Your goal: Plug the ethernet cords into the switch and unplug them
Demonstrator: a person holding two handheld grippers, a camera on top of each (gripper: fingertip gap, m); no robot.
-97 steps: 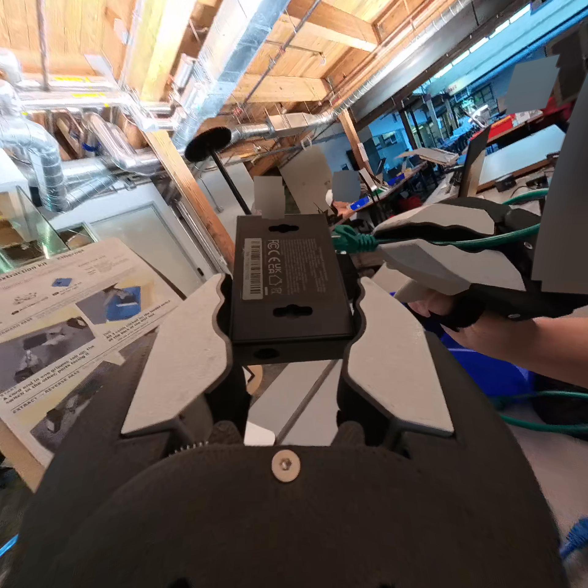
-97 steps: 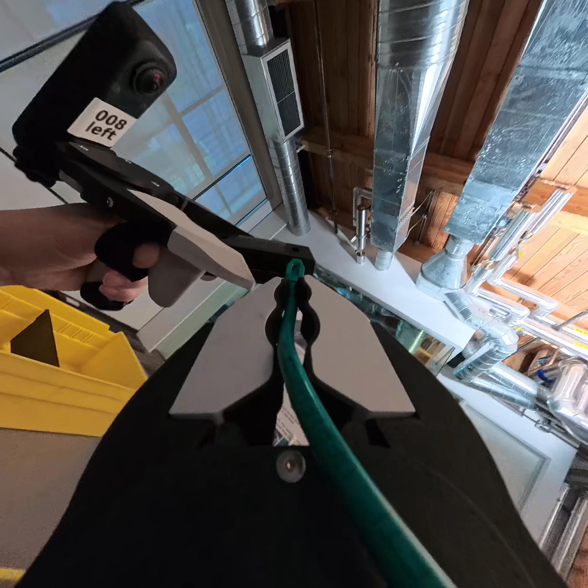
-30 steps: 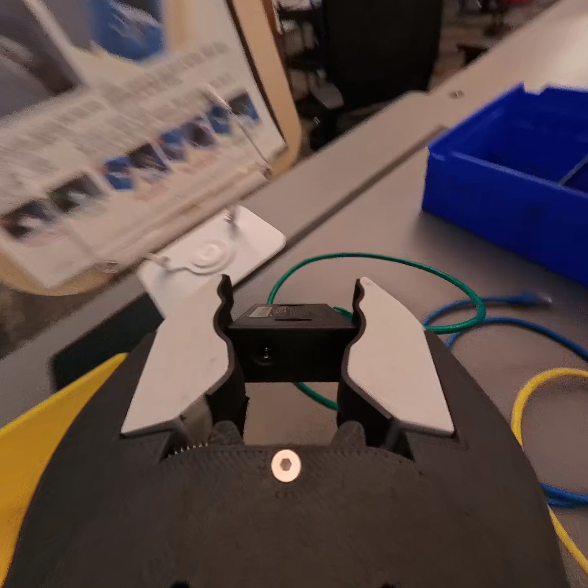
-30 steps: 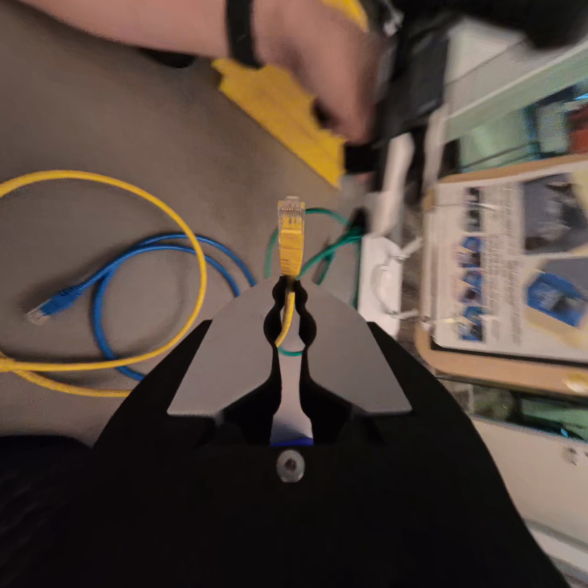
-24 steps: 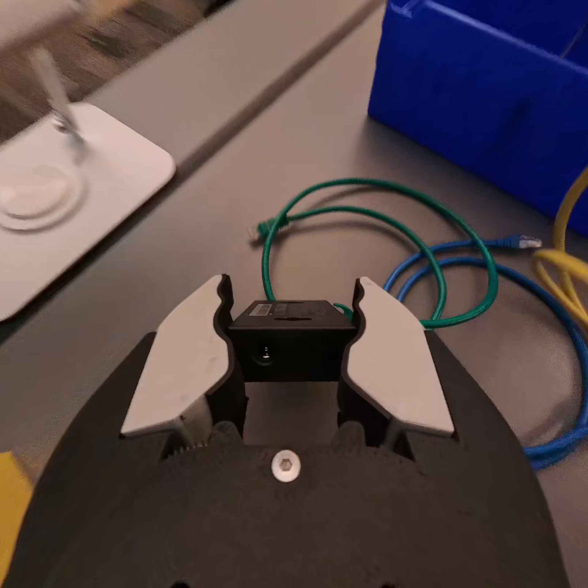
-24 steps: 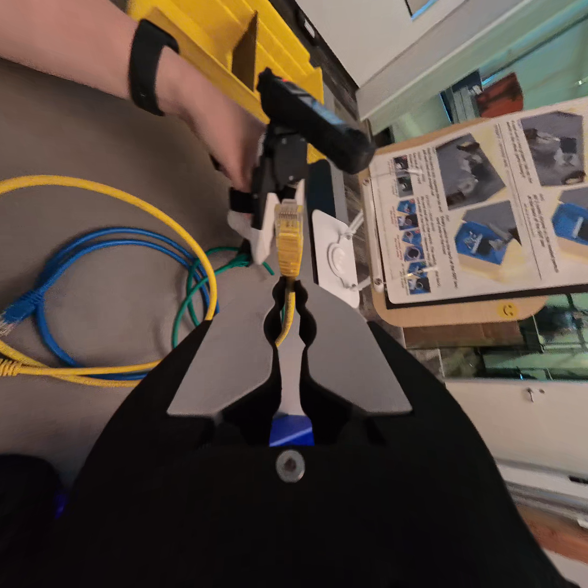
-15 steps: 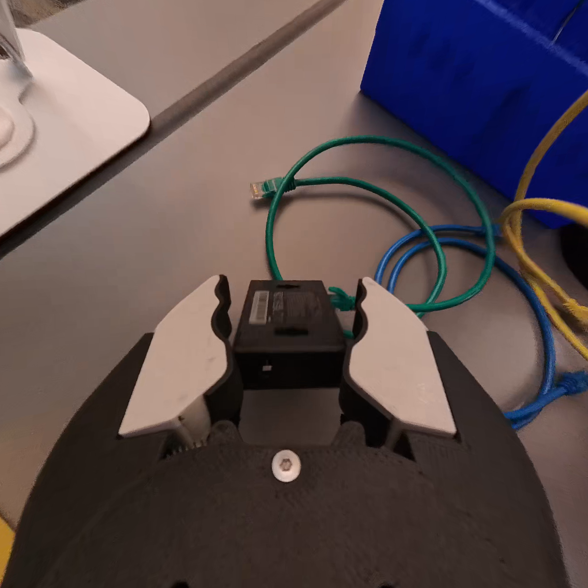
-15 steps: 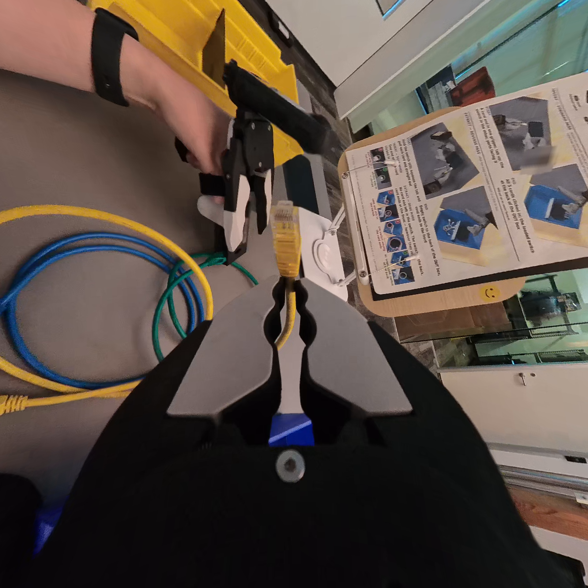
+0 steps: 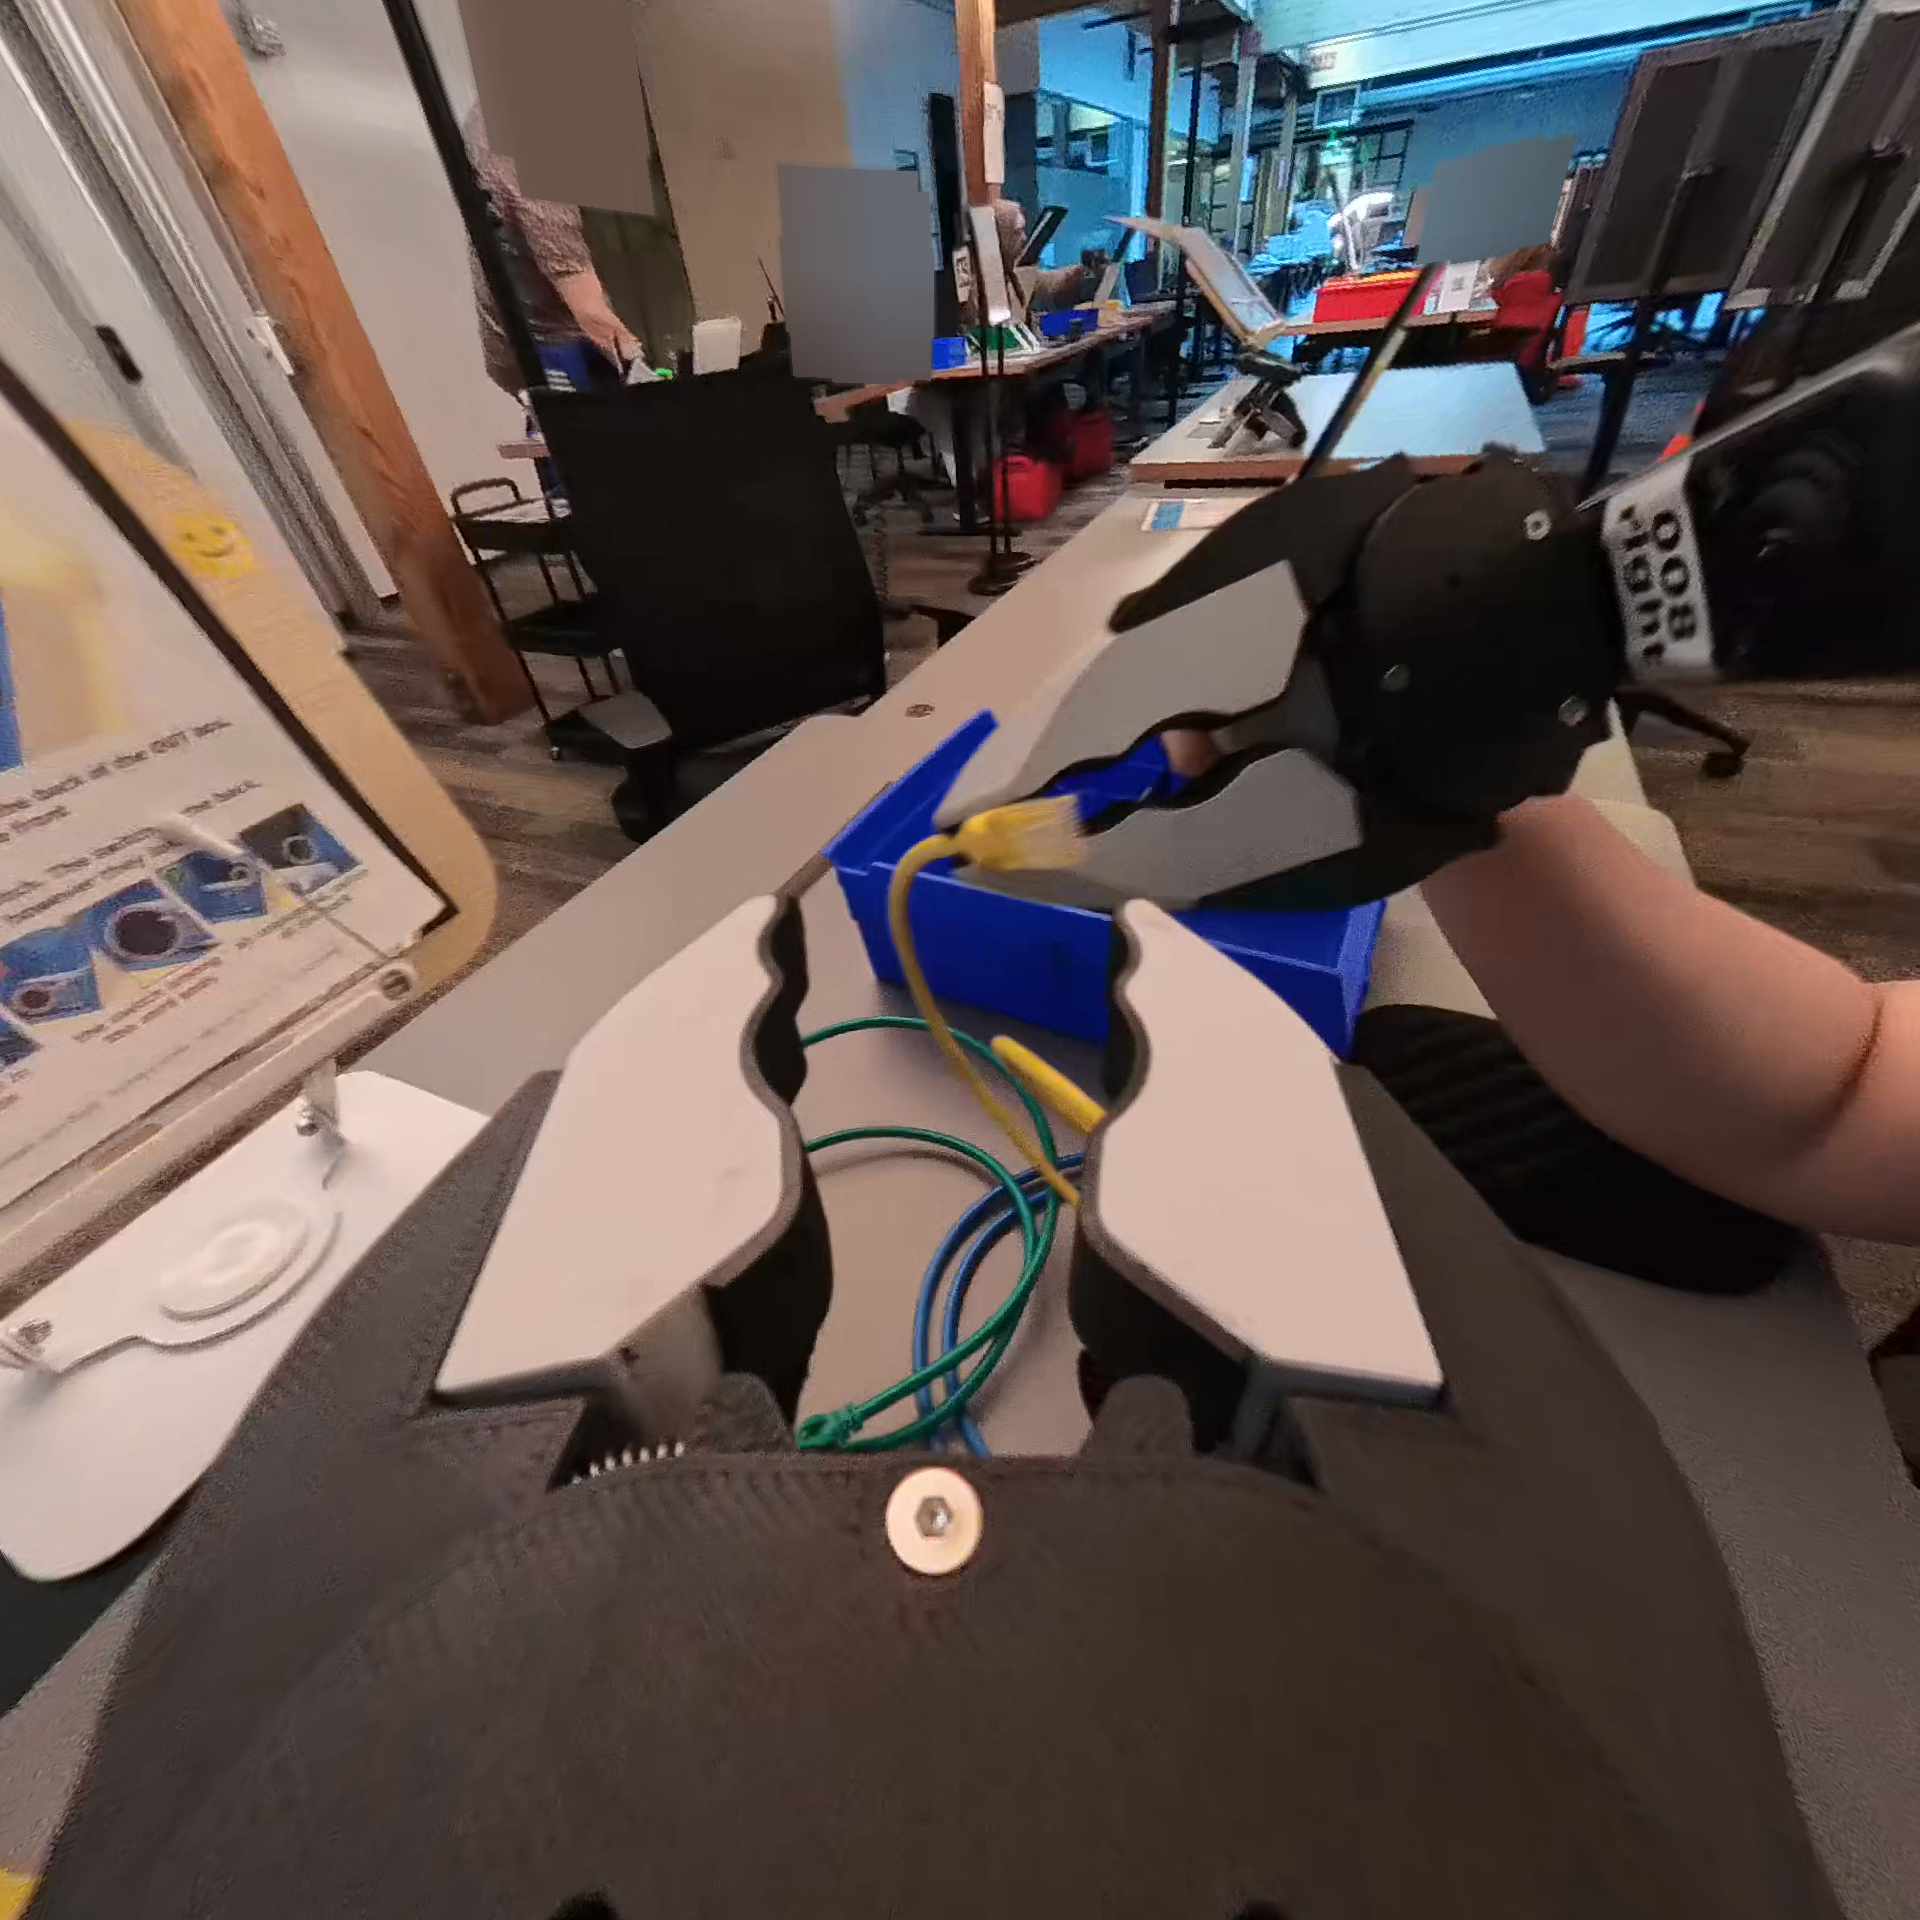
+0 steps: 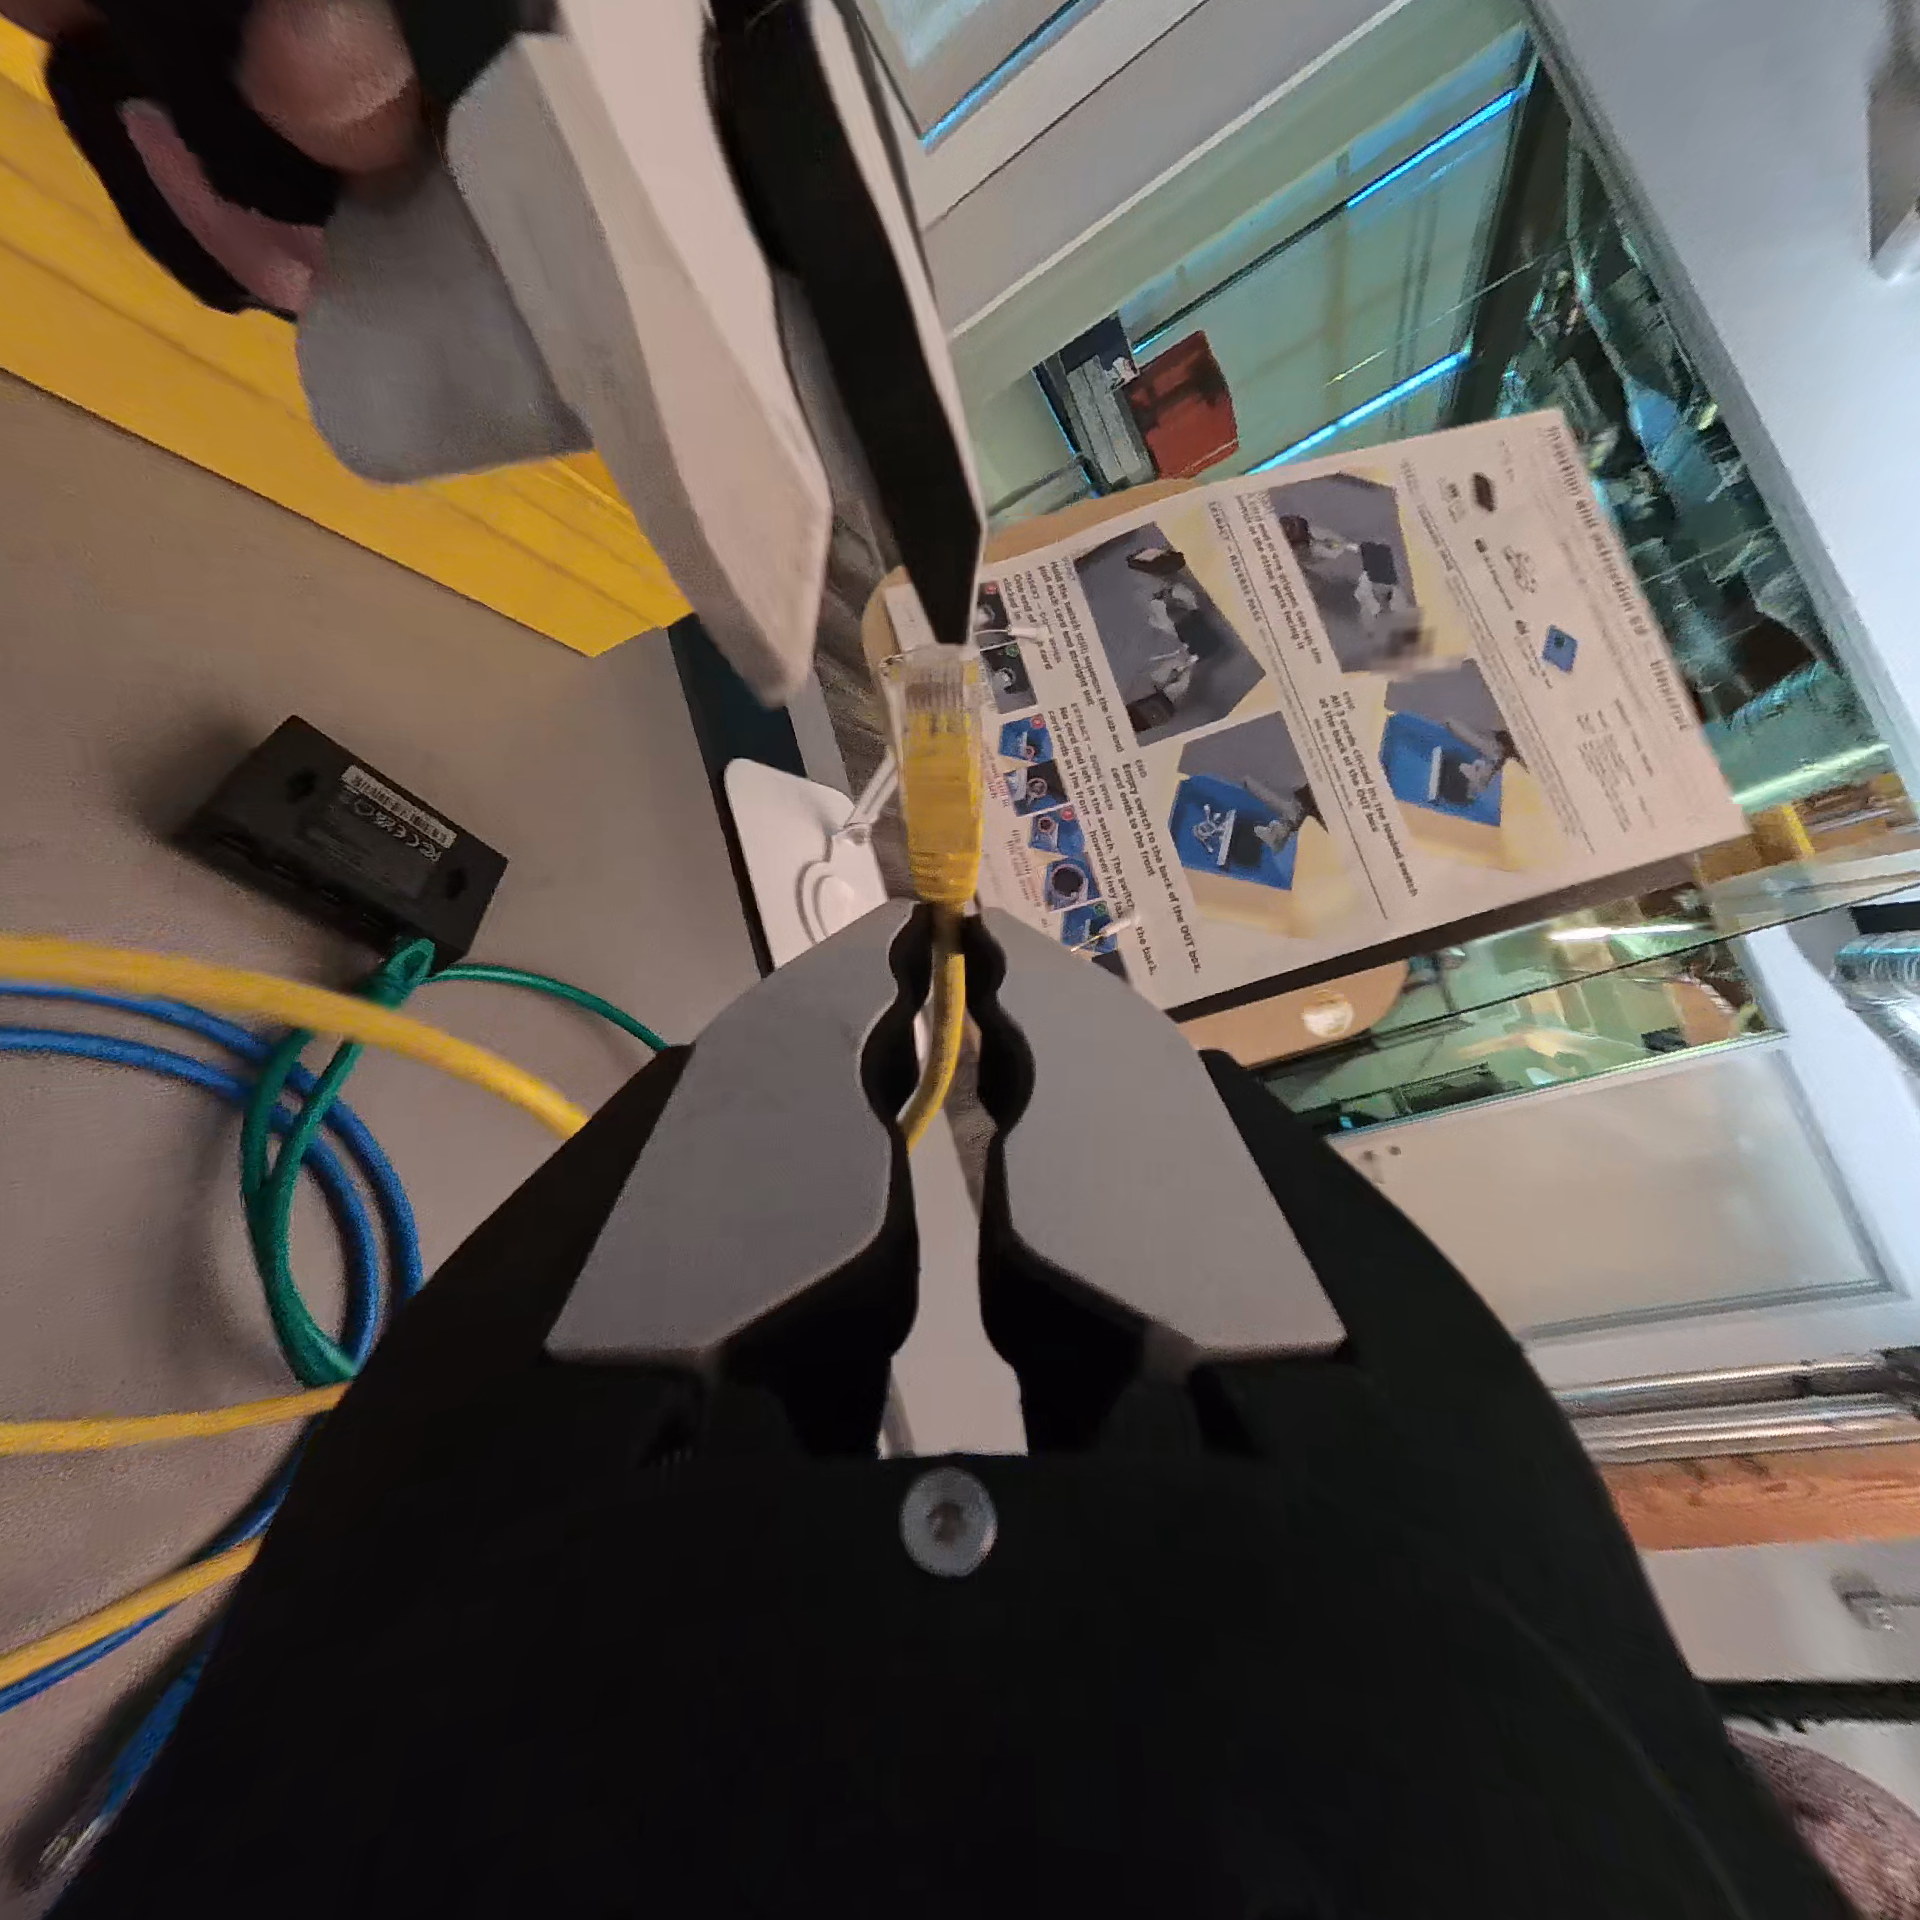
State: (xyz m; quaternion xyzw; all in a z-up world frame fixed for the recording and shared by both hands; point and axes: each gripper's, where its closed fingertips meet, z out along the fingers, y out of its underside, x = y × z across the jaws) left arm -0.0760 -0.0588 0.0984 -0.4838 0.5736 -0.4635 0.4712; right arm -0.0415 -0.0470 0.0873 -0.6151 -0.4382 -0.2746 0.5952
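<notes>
The black switch [image 10: 343, 831] lies on the grey table [image 10: 156, 644], with the green cord [image 10: 281, 1195] plugged into its side. My right gripper [image 10: 940, 920] is shut on the yellow cord [image 10: 940, 1039] just behind its plug [image 10: 940, 790], held in the air. My left gripper [image 9: 948, 935] is open and empty above the table; its fingers [image 10: 675, 416] show close above the plug. In the left wrist view, the right gripper [image 9: 1013, 831] holds the yellow plug just beyond my left fingertips. The switch is hidden in that view.
A blue cord [image 9: 935, 1320] and the green cord [image 9: 1023, 1247] lie coiled under the left gripper. A blue bin [image 9: 1039, 956] stands behind them. A yellow bin [image 10: 312, 416] is at the table's edge. An instruction sheet on a white stand [image 9: 156, 1330] stands at the left. The tips of one gripper are about 5 cm away from the tips of the other.
My left gripper has let go of the switch, which now lies on the table, and has lifted away open. My right gripper has brought the yellow plug up near the left fingers.
</notes>
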